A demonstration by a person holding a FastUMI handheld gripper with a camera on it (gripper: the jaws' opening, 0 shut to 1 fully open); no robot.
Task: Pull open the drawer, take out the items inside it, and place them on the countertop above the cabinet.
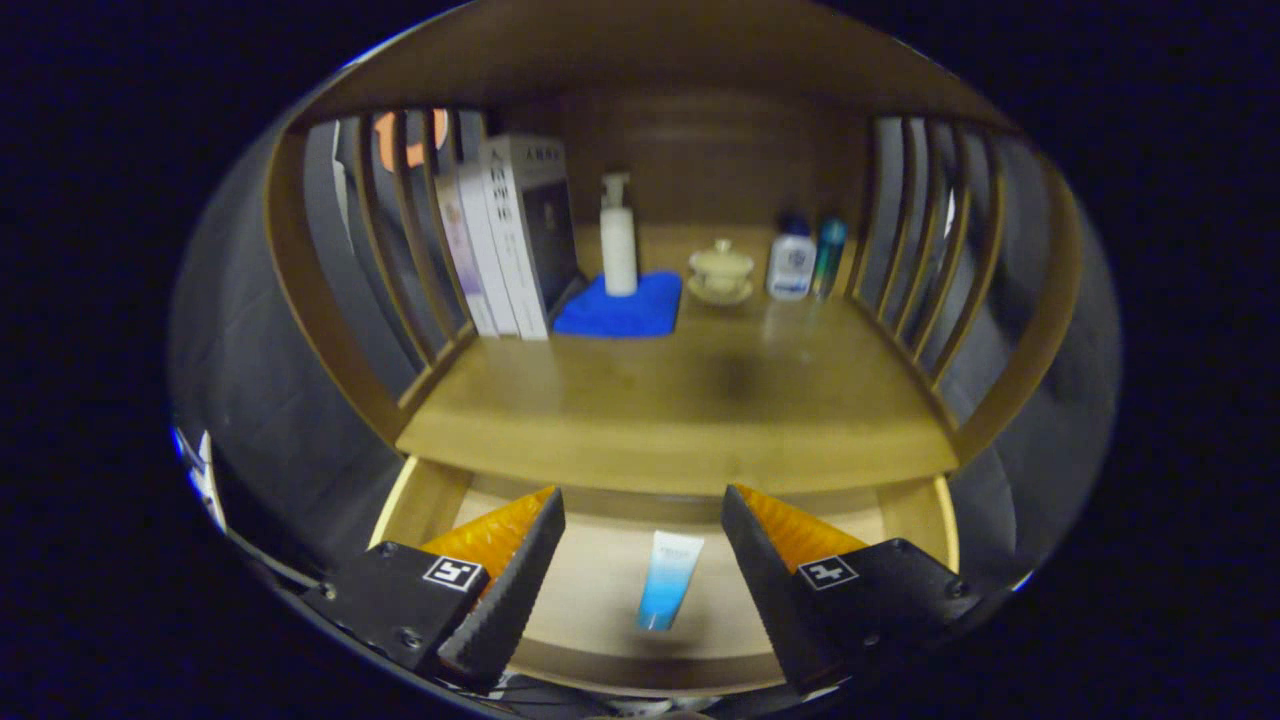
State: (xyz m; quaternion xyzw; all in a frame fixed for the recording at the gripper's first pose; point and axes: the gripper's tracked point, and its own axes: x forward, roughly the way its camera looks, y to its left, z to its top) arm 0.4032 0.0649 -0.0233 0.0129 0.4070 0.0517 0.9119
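Observation:
The drawer [420, 500] stands pulled open below the wooden countertop [680, 410]. On its pale floor lies a white and blue tube [669, 580], lengthwise, its blue end toward me. My gripper [643, 512] hangs above the drawer, open, and the tube sits below the gap between the two orange and black fingers [500, 560]. Nothing is held.
At the back of the countertop stand several books [510, 235], a white pump bottle [618, 235] on a blue cloth [622, 305], a lidded cup on a saucer [720, 270], and two small bottles [805, 258]. Slatted wooden sides [395, 250] flank the shelf space.

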